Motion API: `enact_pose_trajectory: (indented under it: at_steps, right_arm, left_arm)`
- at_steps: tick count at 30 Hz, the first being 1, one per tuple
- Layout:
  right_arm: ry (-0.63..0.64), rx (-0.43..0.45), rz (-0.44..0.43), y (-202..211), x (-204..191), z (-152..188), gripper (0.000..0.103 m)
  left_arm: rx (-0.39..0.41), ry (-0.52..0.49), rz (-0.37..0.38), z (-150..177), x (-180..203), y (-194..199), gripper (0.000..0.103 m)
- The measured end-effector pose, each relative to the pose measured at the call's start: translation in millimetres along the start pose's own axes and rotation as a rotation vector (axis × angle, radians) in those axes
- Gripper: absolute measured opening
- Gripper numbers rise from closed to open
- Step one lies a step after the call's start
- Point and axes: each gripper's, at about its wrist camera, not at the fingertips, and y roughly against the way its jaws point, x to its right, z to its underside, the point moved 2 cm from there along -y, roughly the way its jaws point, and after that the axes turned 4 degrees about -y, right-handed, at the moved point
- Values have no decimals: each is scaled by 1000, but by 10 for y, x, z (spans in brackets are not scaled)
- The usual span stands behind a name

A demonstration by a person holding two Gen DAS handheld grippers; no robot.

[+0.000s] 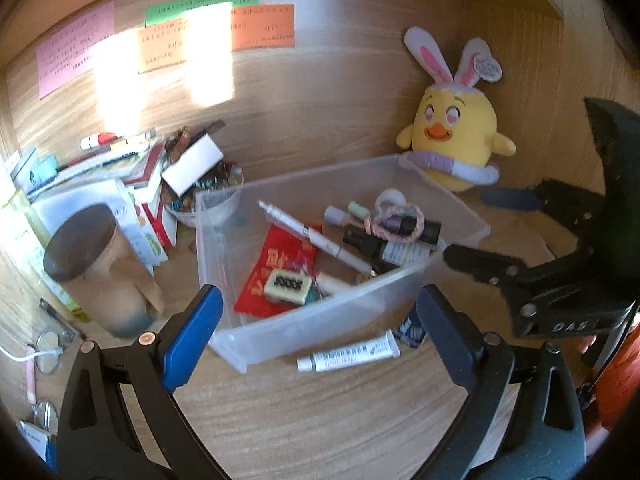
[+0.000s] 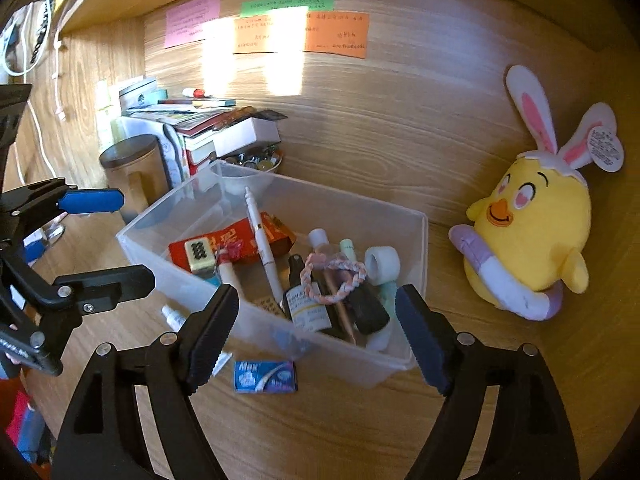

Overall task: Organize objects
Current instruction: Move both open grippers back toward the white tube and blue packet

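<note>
A clear plastic bin [image 1: 404,296] sits on a wooden desk [image 1: 320,420], holding a white pen [image 1: 316,236], a red packet [image 1: 280,272], a mahjong-tile eraser [image 1: 286,286], a dark dropper bottle [image 1: 384,250] and a pink braided hair tie [image 1: 394,224]. The left gripper [image 1: 318,328] hovers just in front of the bin's near wall, its blue-padded jaws spread wide and holding nothing. The right gripper [image 2: 316,336] hangs over the bin's other near corner, jaws likewise apart and empty.

Outside the bin, a white ointment tube [image 1: 348,356] lies on the desk beside the near wall, and a small blue packet [image 2: 265,376] lies flat close by. A yellow chick plush [image 2: 528,232] with rabbit ears leans against the back panel to the right. To the left stand a brown lidded canister [image 1: 96,272] and a pile of books [image 2: 200,120]. Pink, green and orange notes [image 2: 304,28] are stuck on the back panel above.
</note>
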Motion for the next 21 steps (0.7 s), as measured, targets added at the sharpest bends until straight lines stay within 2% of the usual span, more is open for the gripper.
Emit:
enact_pose_trajectory:
  at_steps: [10, 17, 21]
  right_arm:
    - [39, -20, 9, 155, -17, 292, 79]
    - [23, -54, 5, 147, 34, 472, 81]
    - [10, -87, -10, 75, 48, 551, 81]
  left_arm:
    - [-126, -43, 12, 413, 125, -244, 99]
    - [-236, -17, 50, 520, 198, -545, 99]
    - [-259, -29, 46, 516, 272, -671, 99]
